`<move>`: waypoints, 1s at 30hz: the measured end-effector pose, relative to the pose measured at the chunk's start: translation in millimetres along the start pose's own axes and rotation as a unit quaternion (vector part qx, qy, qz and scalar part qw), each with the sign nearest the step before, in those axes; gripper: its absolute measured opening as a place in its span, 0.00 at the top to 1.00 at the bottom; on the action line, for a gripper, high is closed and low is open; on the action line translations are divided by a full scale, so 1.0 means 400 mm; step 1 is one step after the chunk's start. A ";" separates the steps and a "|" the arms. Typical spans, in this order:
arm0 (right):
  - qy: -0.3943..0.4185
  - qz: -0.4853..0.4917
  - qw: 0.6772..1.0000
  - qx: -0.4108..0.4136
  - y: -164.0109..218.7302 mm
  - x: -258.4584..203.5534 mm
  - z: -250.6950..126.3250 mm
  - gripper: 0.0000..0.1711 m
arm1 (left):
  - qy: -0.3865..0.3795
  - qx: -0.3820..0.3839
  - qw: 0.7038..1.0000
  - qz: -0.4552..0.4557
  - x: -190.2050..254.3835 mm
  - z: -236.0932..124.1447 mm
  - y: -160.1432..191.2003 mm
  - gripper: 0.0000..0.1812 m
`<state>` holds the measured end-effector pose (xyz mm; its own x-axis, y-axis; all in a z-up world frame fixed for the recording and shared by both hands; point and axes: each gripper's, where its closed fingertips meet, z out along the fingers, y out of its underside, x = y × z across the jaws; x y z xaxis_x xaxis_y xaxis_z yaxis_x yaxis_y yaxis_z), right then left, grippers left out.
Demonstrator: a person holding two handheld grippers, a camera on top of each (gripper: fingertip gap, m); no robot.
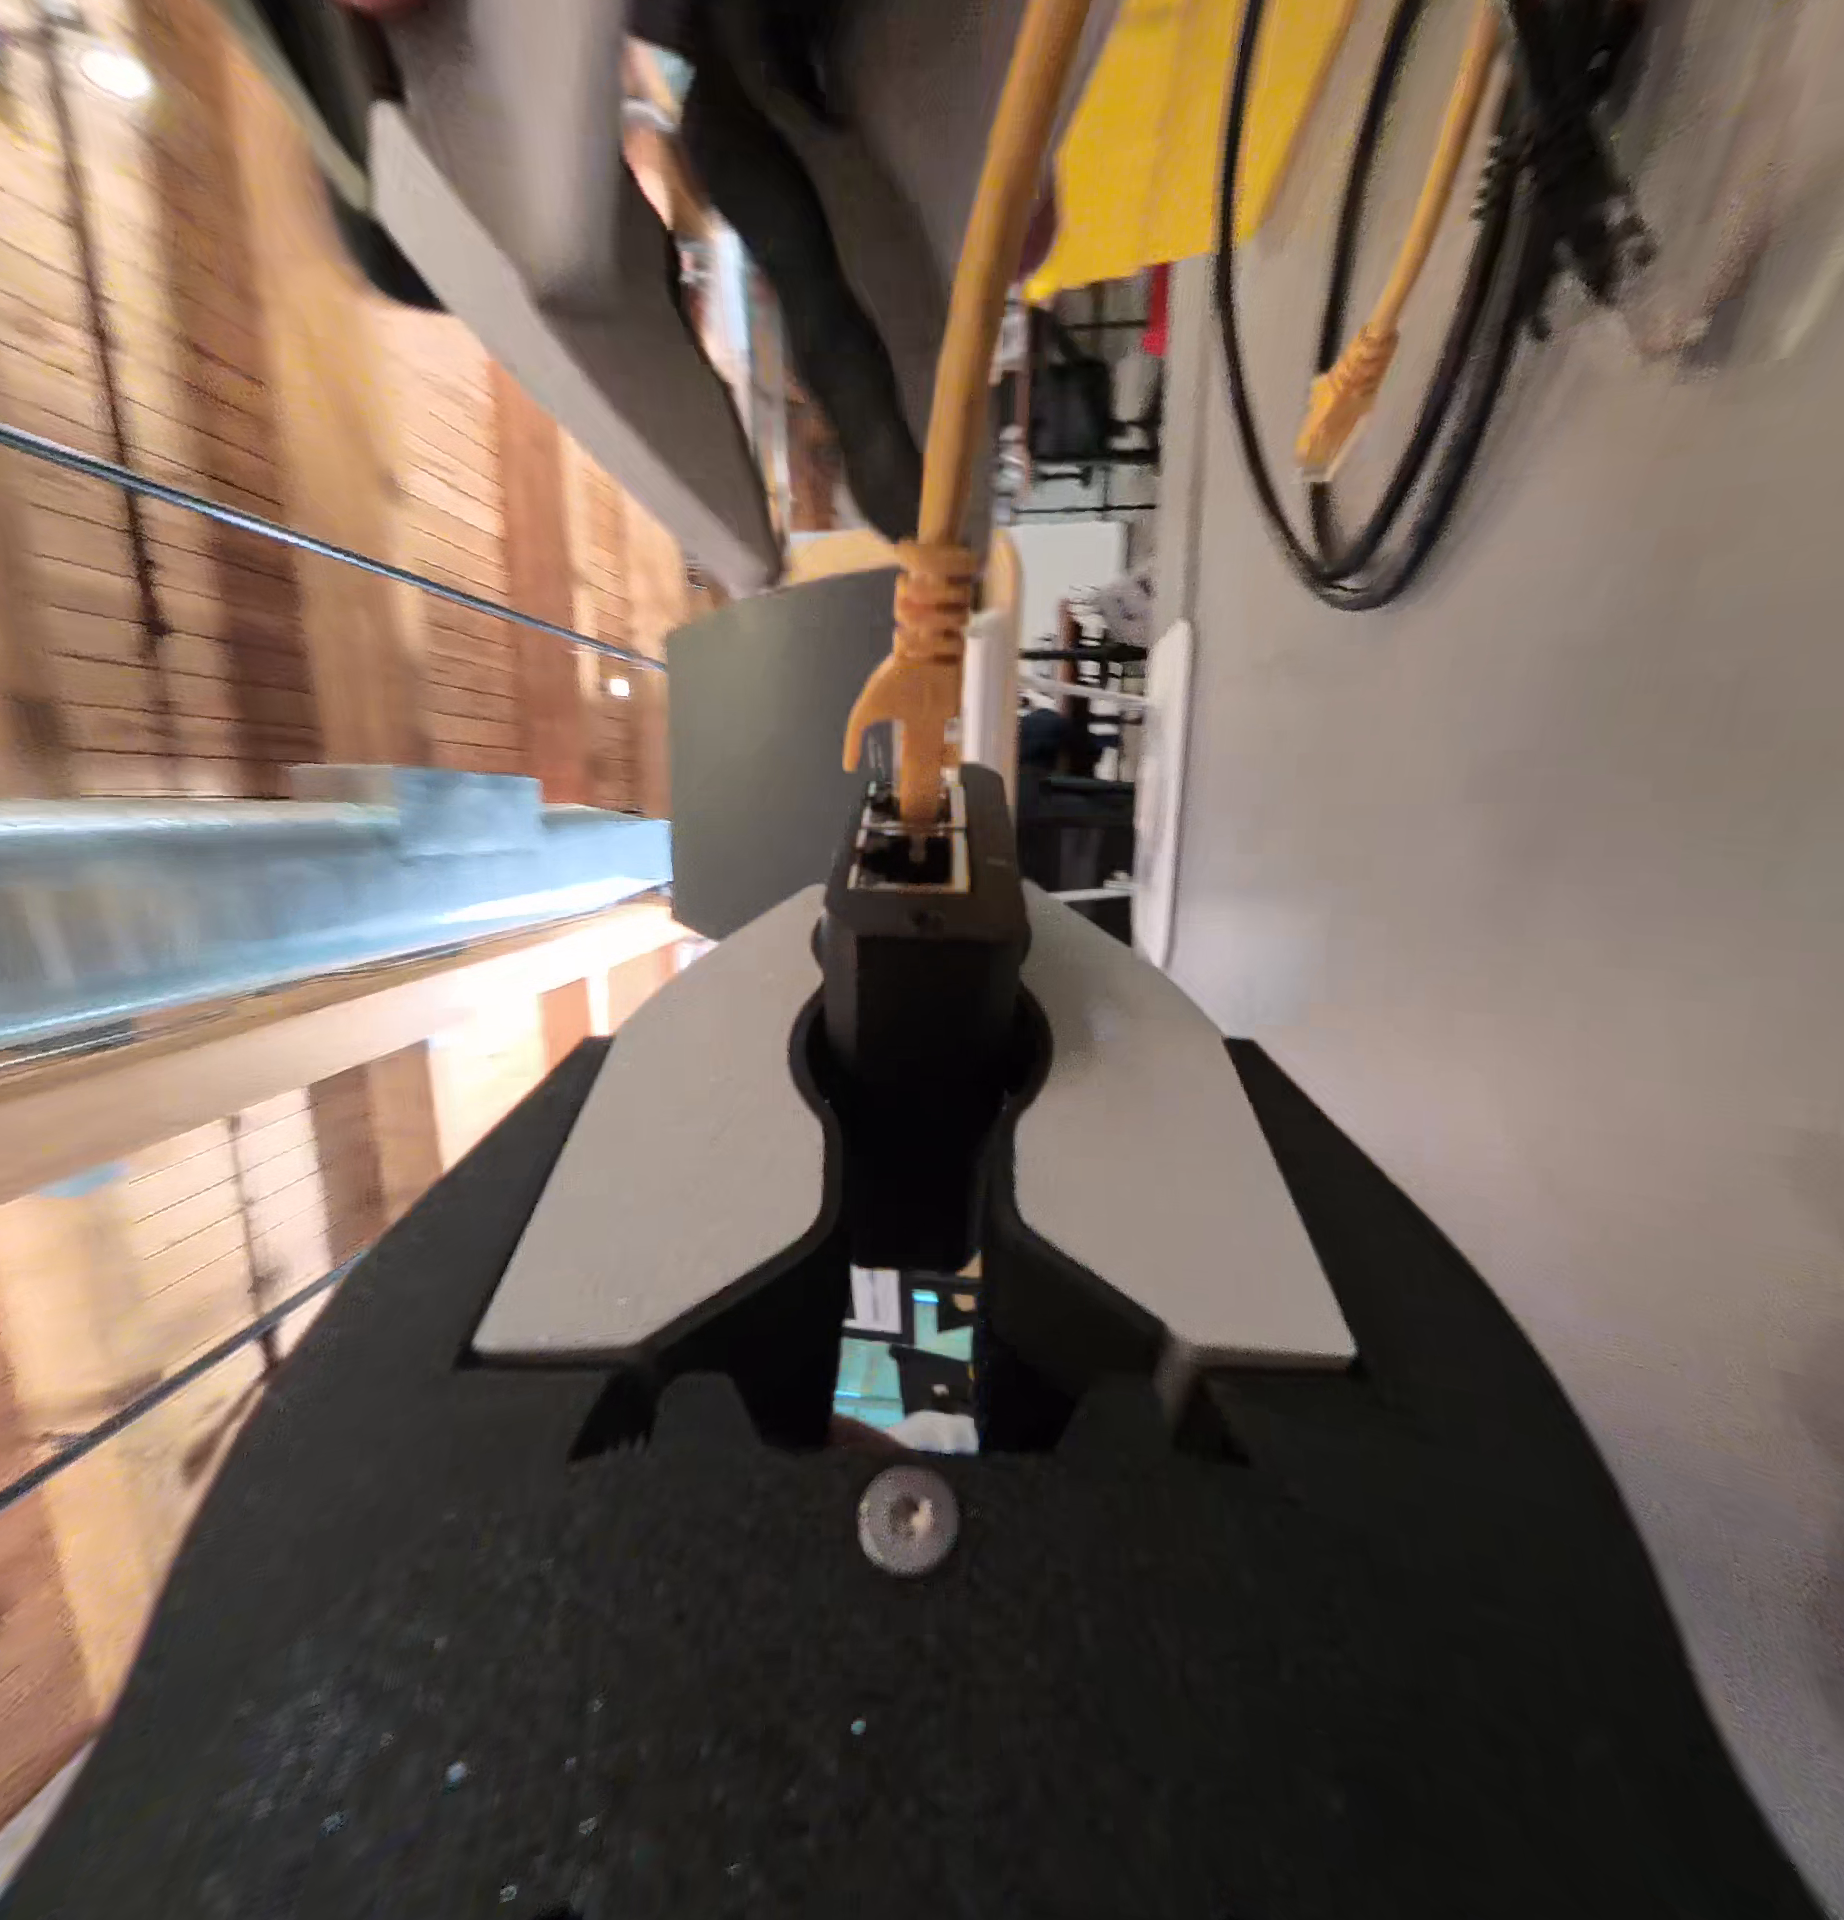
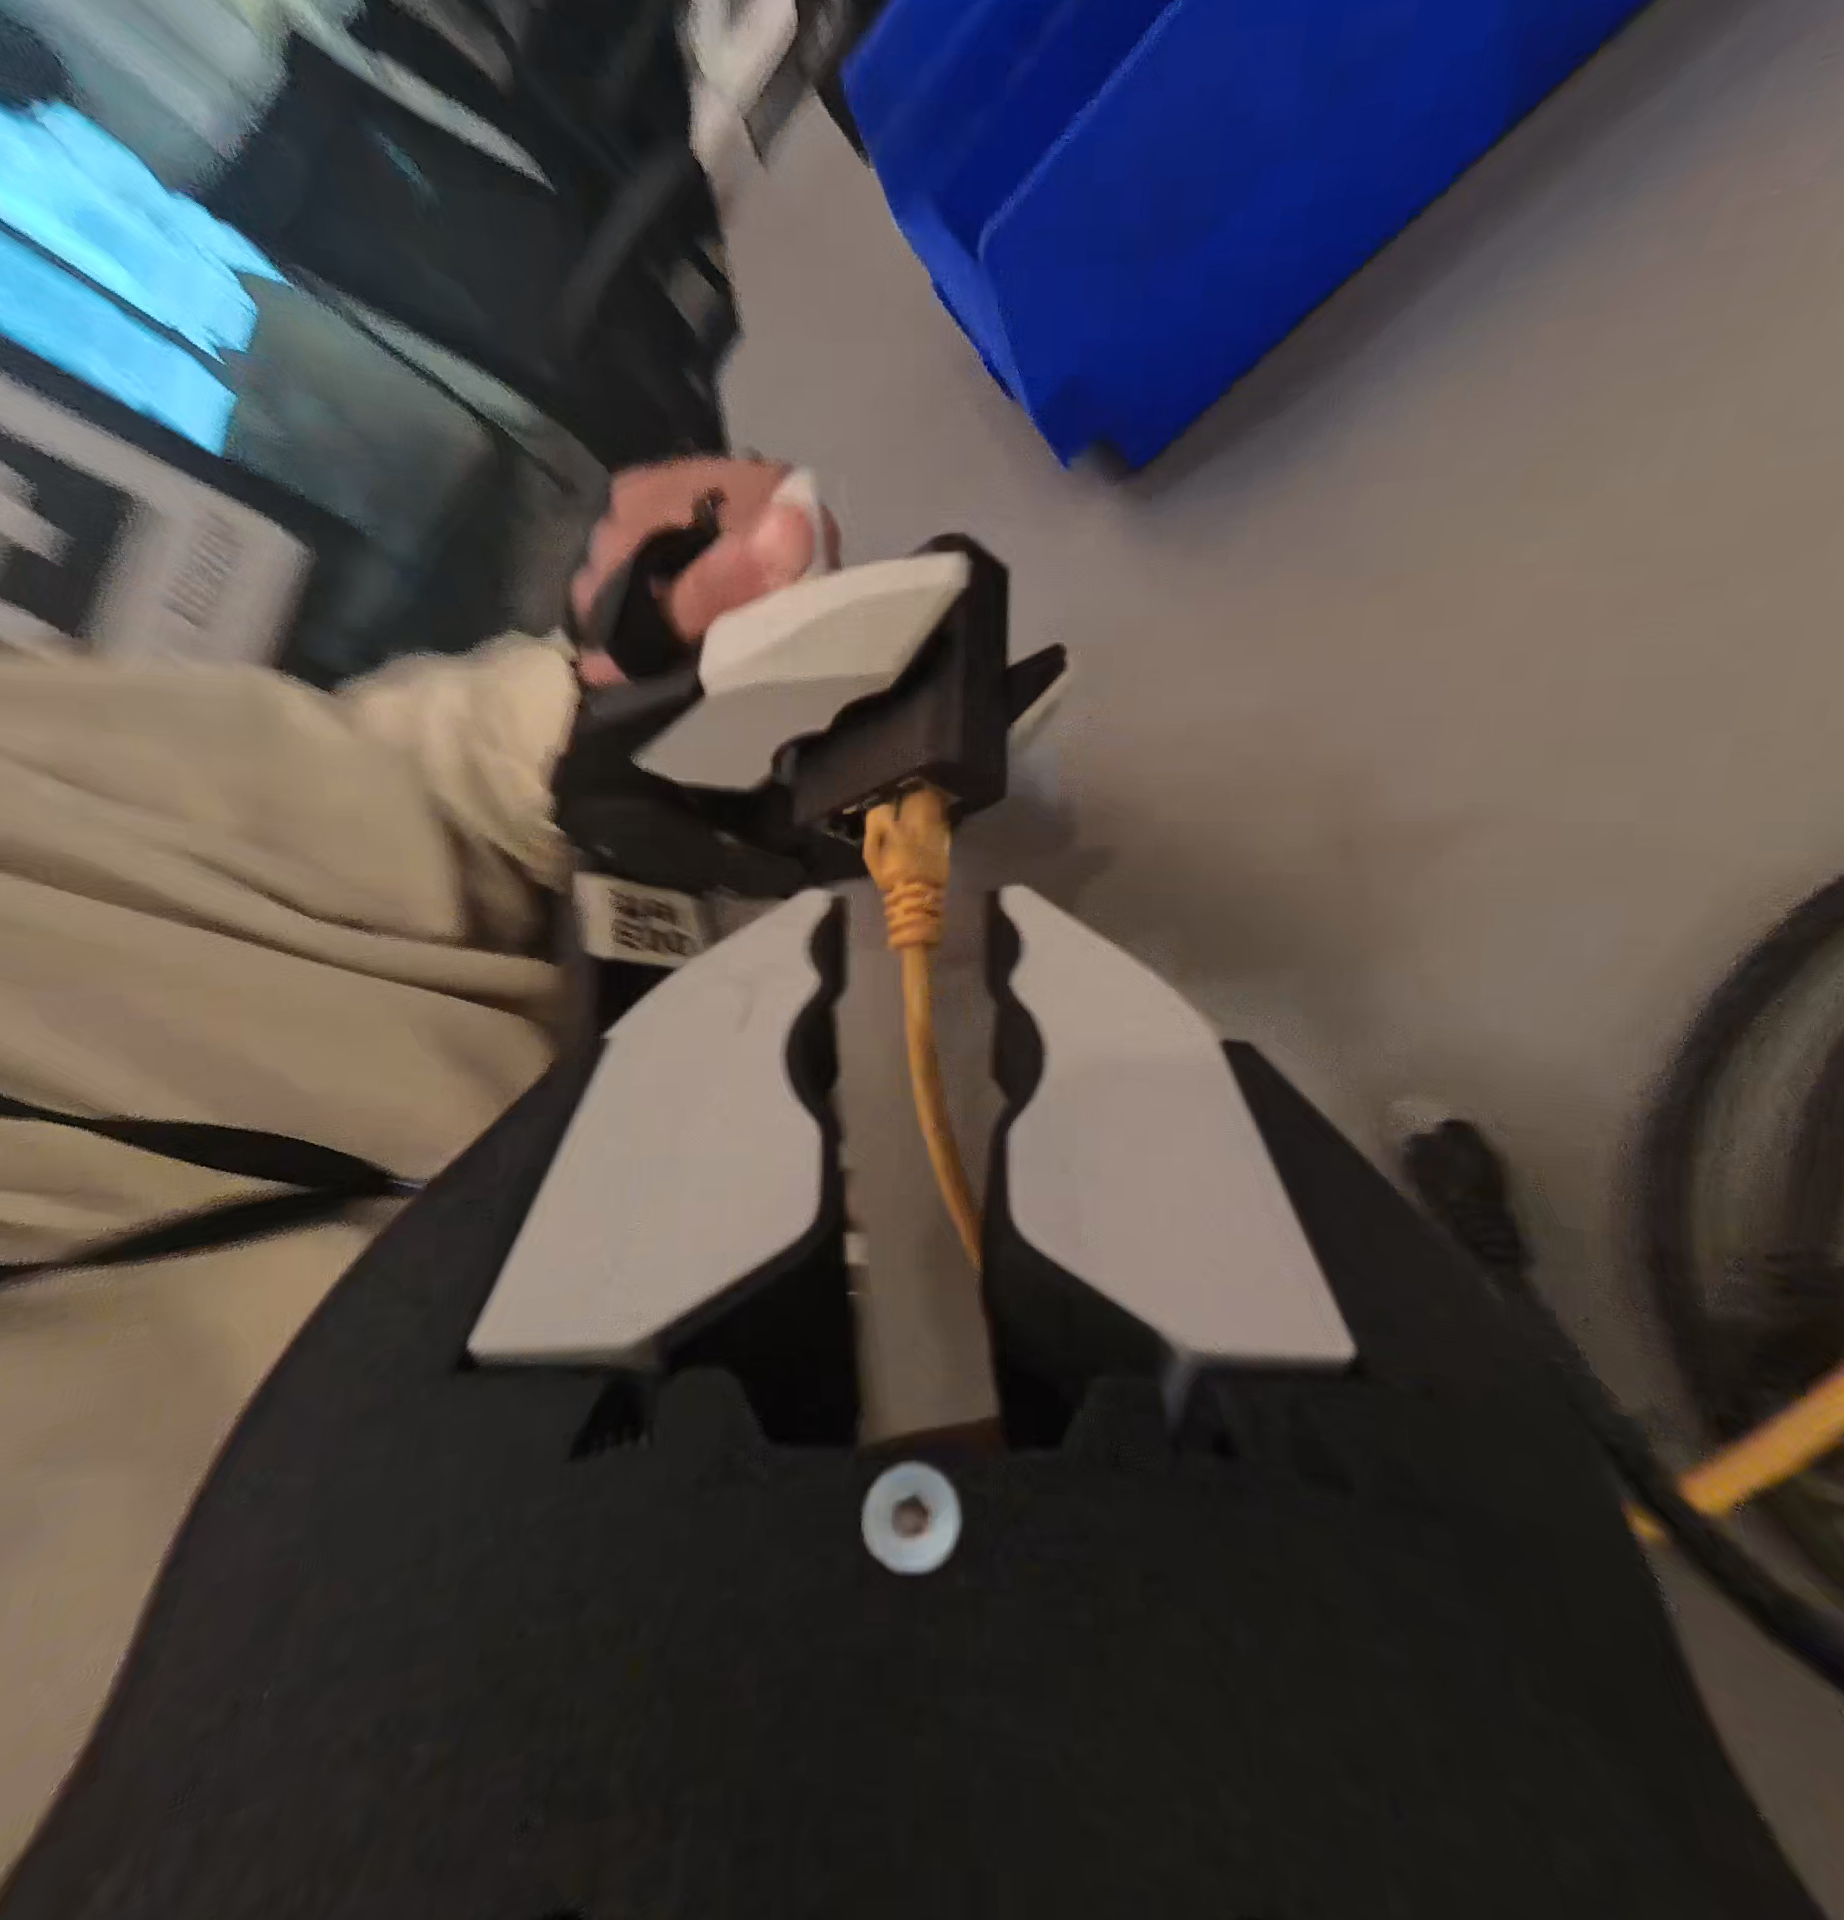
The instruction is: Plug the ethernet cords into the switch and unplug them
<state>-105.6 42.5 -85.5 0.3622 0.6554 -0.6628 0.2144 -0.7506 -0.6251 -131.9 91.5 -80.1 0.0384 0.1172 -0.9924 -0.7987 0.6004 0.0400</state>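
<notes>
My left gripper [image 1: 923, 935] is shut on a small black switch [image 1: 918, 1039] and holds it off the grey table. A yellow ethernet cord [image 1: 965, 343] is plugged into the switch's far port; the near port [image 1: 913, 862] is empty. In the right wrist view the switch [image 2: 897, 769] sits just ahead. My right gripper [image 2: 918, 914] is open, and the plugged cord [image 2: 928, 1060] runs loosely between its fingers without being pinched. A second yellow cord's plug [image 1: 1339, 405] lies loose on the table.
A coiled black cable [image 1: 1313, 561] lies on the grey table [image 1: 1520, 935] by the loose plug; it also shows in the right wrist view [image 2: 1728, 1143]. A blue bin [image 2: 1261, 208] stands at the back. A person's hand [image 2: 731, 551] and beige sleeve [image 2: 222, 883] hold the left gripper. One gripper's finger ends stand about 6 cm off the other's.
</notes>
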 end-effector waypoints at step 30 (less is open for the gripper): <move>-0.110 0.146 0.983 -0.022 -0.007 -0.009 0.052 0.93 | -0.021 -0.027 0.999 0.011 -0.014 -0.001 0.000 0.86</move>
<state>-126.2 44.2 -90.0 0.2101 0.4098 -0.8876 0.1706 -0.9093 -0.3795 -132.4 90.6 -74.5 0.0443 0.1638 -0.9855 -0.8307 0.5541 0.0547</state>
